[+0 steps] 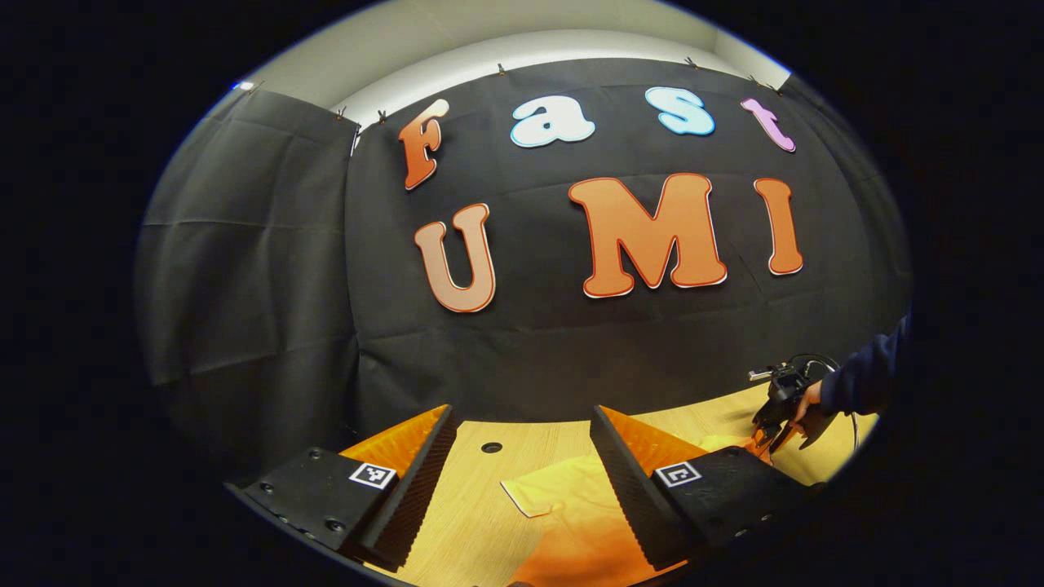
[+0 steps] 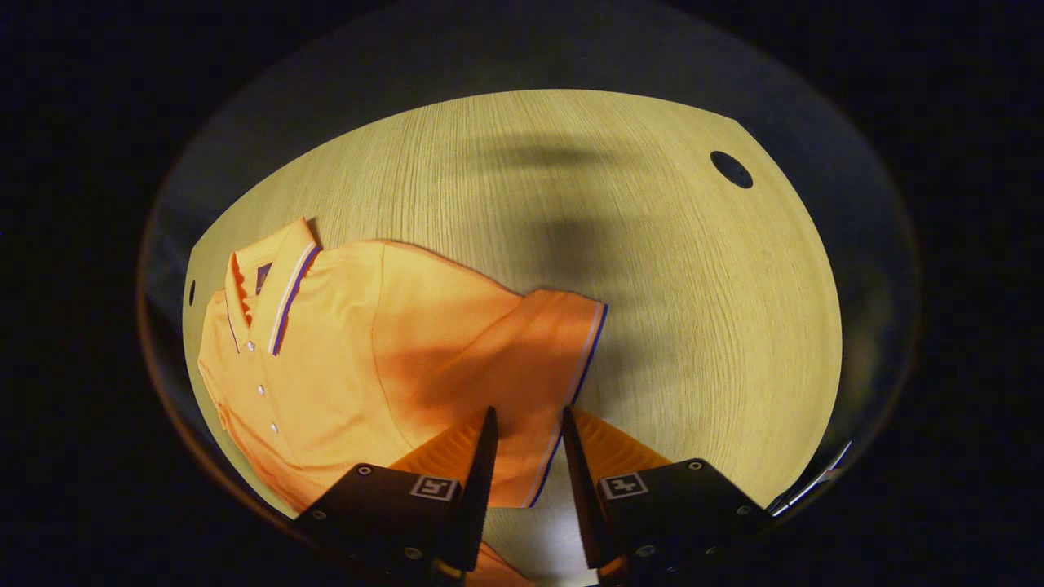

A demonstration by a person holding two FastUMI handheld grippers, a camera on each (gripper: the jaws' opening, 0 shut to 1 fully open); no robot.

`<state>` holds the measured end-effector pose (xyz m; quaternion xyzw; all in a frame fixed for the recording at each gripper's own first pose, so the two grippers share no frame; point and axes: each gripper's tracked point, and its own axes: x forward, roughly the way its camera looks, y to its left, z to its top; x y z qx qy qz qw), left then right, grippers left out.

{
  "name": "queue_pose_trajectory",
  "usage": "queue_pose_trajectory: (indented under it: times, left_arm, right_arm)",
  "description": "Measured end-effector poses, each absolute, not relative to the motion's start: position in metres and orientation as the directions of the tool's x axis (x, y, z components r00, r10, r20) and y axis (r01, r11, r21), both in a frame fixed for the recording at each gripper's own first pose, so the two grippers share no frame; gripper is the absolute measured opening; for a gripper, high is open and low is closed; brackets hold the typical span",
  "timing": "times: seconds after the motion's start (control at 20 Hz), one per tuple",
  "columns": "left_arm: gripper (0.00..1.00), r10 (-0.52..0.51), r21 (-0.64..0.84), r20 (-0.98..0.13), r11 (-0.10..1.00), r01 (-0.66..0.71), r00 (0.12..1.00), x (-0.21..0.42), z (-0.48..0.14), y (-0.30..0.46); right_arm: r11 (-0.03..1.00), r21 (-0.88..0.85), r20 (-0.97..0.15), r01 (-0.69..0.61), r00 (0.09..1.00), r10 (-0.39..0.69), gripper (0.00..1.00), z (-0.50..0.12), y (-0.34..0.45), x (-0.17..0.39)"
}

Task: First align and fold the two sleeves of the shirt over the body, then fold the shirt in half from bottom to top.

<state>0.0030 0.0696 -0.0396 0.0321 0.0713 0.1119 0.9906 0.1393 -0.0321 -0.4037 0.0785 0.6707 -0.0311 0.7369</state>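
Note:
An orange polo shirt (image 2: 351,342) lies flat on the wooden table (image 2: 652,244), its striped collar (image 2: 277,277) towards the left of the right gripper view. One short sleeve (image 2: 522,350) with a striped cuff spreads out from the body. My right gripper (image 2: 526,416) hovers over that cuff, its jaws a narrow gap apart with the cuff's edge between them. My left gripper (image 1: 522,412) is open wide, held level above a pale part of the shirt (image 1: 571,505). The right gripper (image 1: 771,428) also appears far right in the left gripper view, touching orange cloth.
A hand (image 1: 807,399) in a dark sleeve (image 1: 864,379) holds the right gripper. The table has a small round hole (image 2: 732,169) near its far corner, also seen as a hole (image 1: 491,447) ahead of the left fingers. The black booth wall stands behind the table.

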Motion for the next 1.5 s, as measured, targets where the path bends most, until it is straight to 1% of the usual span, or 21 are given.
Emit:
queue_pose_trajectory:
  times: [0.05,0.1,0.15,0.2,0.25,0.35,0.4,0.45,0.6,0.7,0.75,0.85,0.95,1.0,1.05,1.1,1.2,1.25,1.3,1.4,1.5]
  left_arm:
    - [0.99,0.226,0.073,-0.141,0.973,-0.218,0.964,0.004,-0.040,0.071]
    - [0.99,0.227,0.067,-0.144,0.973,-0.220,0.963,0.003,-0.043,0.074]
    - [0.99,0.229,0.062,-0.146,0.973,-0.222,0.962,0.003,-0.044,0.076]
    - [0.99,0.233,0.059,-0.144,0.972,-0.227,0.962,0.002,-0.044,0.079]
    - [0.99,0.237,0.056,-0.144,0.971,-0.231,0.961,0.002,-0.044,0.082]
    - [1.00,0.245,0.046,-0.152,0.970,-0.241,0.958,0.001,-0.047,0.091]
    - [0.99,0.246,0.038,-0.158,0.969,-0.243,0.956,0.001,-0.051,0.094]
    - [1.00,0.252,0.033,-0.163,0.968,-0.250,0.954,0.000,-0.052,0.099]
    - [0.99,0.265,0.022,-0.174,0.964,-0.265,0.949,-0.002,-0.058,0.111]
    - [0.99,0.274,0.013,-0.175,0.961,-0.276,0.946,-0.006,-0.059,0.119]
    - [1.00,0.280,0.007,-0.180,0.959,-0.283,0.943,-0.005,-0.061,0.123]
    - [1.00,0.284,-0.017,-0.196,0.956,-0.293,0.938,-0.007,-0.070,0.131]
    - [1.00,0.286,-0.039,-0.233,0.952,-0.303,0.930,-0.004,-0.084,0.142]
    - [0.99,0.290,-0.042,-0.260,0.950,-0.310,0.921,-0.003,-0.091,0.144]
    - [0.99,0.290,-0.043,-0.284,0.948,-0.314,0.914,0.000,-0.101,0.149]
    - [0.99,0.284,-0.049,-0.304,0.948,-0.313,0.909,0.002,-0.112,0.155]
    - [0.99,0.267,-0.047,-0.361,0.952,-0.304,0.894,0.015,-0.128,0.162]
    - [0.99,0.252,-0.039,-0.400,0.956,-0.291,0.881,0.024,-0.138,0.163]
    - [0.99,0.241,-0.026,-0.436,0.960,-0.279,0.867,0.033,-0.152,0.166]
    - [0.99,0.203,-0.009,-0.521,0.970,-0.243,0.829,0.056,-0.180,0.164]
    - [0.99,0.152,-0.034,-0.590,0.977,-0.212,0.793,0.077,-0.202,0.165]
  right_arm:
    - [0.984,0.077,-0.992,0.160,0.108,0.060,0.46,-0.405,-0.030,0.141]
    - [0.985,0.085,-0.991,0.149,0.116,0.068,0.19,-0.404,-0.030,0.142]
    - [0.984,0.101,-0.989,0.144,0.121,0.084,0.17,-0.404,-0.029,0.141]
    - [0.976,0.140,-0.984,0.168,0.132,0.118,0.09,-0.400,-0.024,0.143]
    - [0.968,0.162,-0.980,0.194,0.151,0.133,0.05,-0.396,-0.022,0.147]
    - [0.955,0.194,-0.964,0.223,0.221,0.145,0.06,-0.382,-0.018,0.162]
    - [0.946,0.231,-0.954,0.227,0.242,0.175,0.05,-0.371,-0.009,0.167]
    - [0.940,0.263,-0.947,0.218,0.247,0.208,0.05,-0.362,0.003,0.167]
    - [0.941,0.290,-0.931,0.177,0.281,0.234,0.05,-0.343,0.025,0.175]
    - [0.931,0.330,-0.917,0.156,0.288,0.277,0.05,-0.329,0.050,0.176]
    - [0.922,0.358,-0.905,0.149,0.296,0.304,0.05,-0.323,0.063,0.178]
    - [0.874,0.461,-0.861,0.151,0.314,0.400,0.05,-0.306,0.100,0.181]
    - [0.837,0.528,-0.830,0.145,0.294,0.473,0.24,-0.289,0.122,0.173]
    - [0.834,0.538,-0.820,0.124,0.305,0.483,0.36,-0.282,0.127,0.173]
    - [0.835,0.541,-0.811,0.099,0.323,0.488,0.38,-0.277,0.130,0.171]
    - [0.840,0.538,-0.805,0.076,0.343,0.485,0.49,-0.270,0.130,0.169]
    - [0.857,0.514,-0.788,0.020,0.404,0.463,0.55,-0.250,0.123,0.166]
    - [0.870,0.493,-0.777,-0.008,0.446,0.445,0.72,-0.239,0.116,0.165]
    - [0.882,0.470,-0.761,-0.028,0.494,0.421,0.83,-0.227,0.109,0.162]
    - [0.901,0.433,-0.727,-0.036,0.577,0.373,0.94,-0.203,0.094,0.155]
    - [0.907,0.420,-0.688,-0.022,0.644,0.334,0.97,-0.180,0.079,0.141]
